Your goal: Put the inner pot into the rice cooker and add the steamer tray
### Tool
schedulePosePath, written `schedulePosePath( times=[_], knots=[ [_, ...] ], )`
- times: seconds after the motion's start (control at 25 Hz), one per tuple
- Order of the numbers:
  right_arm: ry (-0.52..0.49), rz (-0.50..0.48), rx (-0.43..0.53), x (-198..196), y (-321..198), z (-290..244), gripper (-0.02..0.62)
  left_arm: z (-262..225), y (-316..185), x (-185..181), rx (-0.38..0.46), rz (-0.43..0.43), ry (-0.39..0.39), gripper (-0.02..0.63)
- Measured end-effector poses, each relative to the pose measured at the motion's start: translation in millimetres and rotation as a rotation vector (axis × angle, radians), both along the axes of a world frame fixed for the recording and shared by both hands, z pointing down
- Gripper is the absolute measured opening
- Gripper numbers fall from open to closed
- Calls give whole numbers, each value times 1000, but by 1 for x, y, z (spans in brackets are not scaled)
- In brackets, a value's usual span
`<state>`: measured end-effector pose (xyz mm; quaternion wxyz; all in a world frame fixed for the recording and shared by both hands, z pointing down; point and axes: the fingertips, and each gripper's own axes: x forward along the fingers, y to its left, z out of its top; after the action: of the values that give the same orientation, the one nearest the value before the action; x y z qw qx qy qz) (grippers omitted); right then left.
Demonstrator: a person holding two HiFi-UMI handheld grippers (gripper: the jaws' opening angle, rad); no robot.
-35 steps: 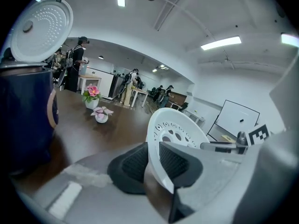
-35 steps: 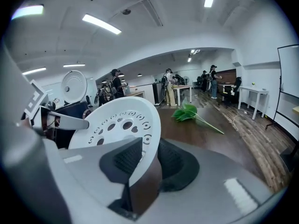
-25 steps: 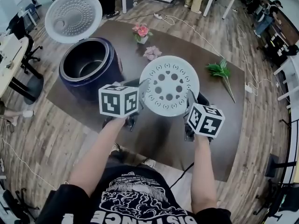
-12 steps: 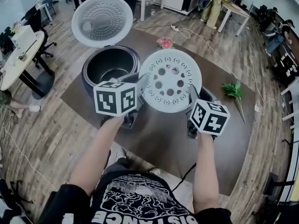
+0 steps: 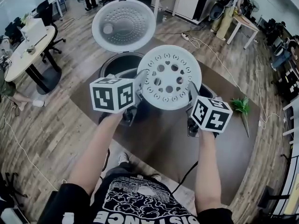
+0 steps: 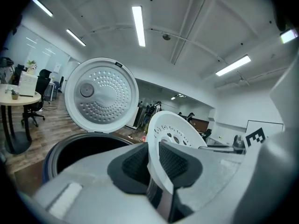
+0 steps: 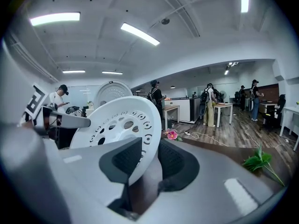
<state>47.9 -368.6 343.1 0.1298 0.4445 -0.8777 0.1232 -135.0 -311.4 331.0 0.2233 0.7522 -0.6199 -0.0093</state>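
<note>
– White plastic with round holes, is that the tray [image 5: 169, 77] we hold?

– Yes. We hold it in the air between both claws. The left claw [image 5: 141, 82] is closed narrow on the left rim of the tray, and the right claw [image 5: 191, 92] is closed narrow on the right rim. In each gripper view the dark pads press on the thin white edge from both sides.

– Where is the tray compared with the cooker [image 5: 111, 65]?

– In the head view it hangs in front of the right part of the cooker's mouth and hides that part. It is not touching the cooker. The side with the holes faces up toward us.

– Is the cooker open?

– It is. The round lid [image 5: 124, 24] stands up on the far side, with its dotted inner face toward us. The inside of the cooker looks dark, and we cannot tell if the pot is in it.

– What else do we see?

– The cooker stands on the far left part of a brown table [image 5: 161, 141]. A green sprig [image 5: 242, 107] lies at the right side of the table, well apart from the cooker.
</note>
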Motion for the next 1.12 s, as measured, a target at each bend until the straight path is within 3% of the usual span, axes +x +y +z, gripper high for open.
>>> schedulePosePath(
  times=[0.56, 0.84, 1.12],
  knots=[
    [2, -142, -8, -135, 10, -3, 114, -5, 28, -129, 21, -139, 16, 69],
    [14, -168, -15, -165, 14, 4, 114, 2, 36, -156, 21, -170, 26, 64],
    [14, -162, -43, -170, 7, 14, 110, 14, 27, -163, -12, -169, 25, 64]
  ],
)
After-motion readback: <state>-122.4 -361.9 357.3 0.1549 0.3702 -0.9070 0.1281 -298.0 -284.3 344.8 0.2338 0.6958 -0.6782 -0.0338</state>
